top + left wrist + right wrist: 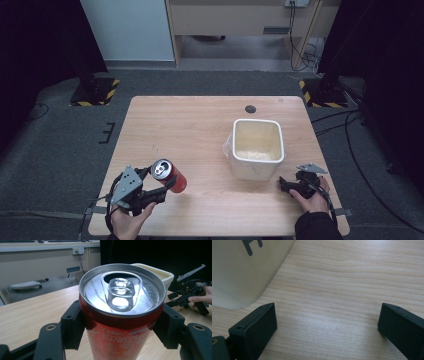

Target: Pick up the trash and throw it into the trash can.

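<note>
A red Coke can [169, 175] with an opened silver top [122, 288] is clamped between the two black jaws of my left gripper [167, 182] near the table's front left, tilted toward me. My left gripper [120, 325] presses the can from both sides. My right gripper [286, 184] lies low on the table at the front right, beside the cream bin [257, 148]. Its jaws stand wide apart over bare wood, right gripper [327, 322] holding nothing.
The cream square bin [160, 273] stands right of centre with a clear liner bulging on its left side; its wall [242, 270] is close to my right jaws. The wooden table [190, 125] has a small dark hole [250, 109] at the back. Cables and stands lie on the floor beyond.
</note>
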`<state>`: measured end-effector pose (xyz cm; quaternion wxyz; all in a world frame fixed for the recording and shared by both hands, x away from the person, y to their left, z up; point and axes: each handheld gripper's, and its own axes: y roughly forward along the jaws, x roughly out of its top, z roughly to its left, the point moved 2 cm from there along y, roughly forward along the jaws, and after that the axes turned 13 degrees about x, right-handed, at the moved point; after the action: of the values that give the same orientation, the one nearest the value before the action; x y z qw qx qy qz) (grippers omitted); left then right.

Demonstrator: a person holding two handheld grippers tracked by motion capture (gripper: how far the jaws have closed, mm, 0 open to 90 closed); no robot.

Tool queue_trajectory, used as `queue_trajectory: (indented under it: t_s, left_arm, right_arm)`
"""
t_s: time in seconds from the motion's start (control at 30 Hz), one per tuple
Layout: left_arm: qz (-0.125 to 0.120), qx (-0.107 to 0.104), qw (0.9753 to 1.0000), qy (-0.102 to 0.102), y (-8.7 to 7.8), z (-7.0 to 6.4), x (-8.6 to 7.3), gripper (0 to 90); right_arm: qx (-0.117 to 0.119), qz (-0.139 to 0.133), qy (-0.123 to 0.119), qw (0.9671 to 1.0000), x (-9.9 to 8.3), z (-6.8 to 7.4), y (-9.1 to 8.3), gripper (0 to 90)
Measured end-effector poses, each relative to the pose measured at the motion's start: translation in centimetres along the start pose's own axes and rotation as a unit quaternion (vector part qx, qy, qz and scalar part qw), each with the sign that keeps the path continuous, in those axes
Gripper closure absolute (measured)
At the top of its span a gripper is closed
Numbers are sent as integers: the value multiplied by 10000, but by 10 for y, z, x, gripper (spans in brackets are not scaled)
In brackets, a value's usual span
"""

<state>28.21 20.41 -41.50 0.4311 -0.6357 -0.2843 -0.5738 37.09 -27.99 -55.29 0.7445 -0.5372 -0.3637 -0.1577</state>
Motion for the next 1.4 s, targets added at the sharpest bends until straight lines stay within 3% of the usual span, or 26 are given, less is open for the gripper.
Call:
queue_trajectory:
  t_s: [0.63,1.13,1.4]
  left_arm:
    - [-363,-130,9992,82,10,-12,27,334]
    - [-438,-201,9988,20,23,-17,37,334]
    - [-521,-258,9982,136,33,-26,46,334]
  right_arm:
    - [0,-1,2,10000,0,0,0,24]
    - [-1,1,2,10000,0,0,0,24]
    - [0,0,0,10000,0,0,0,24]
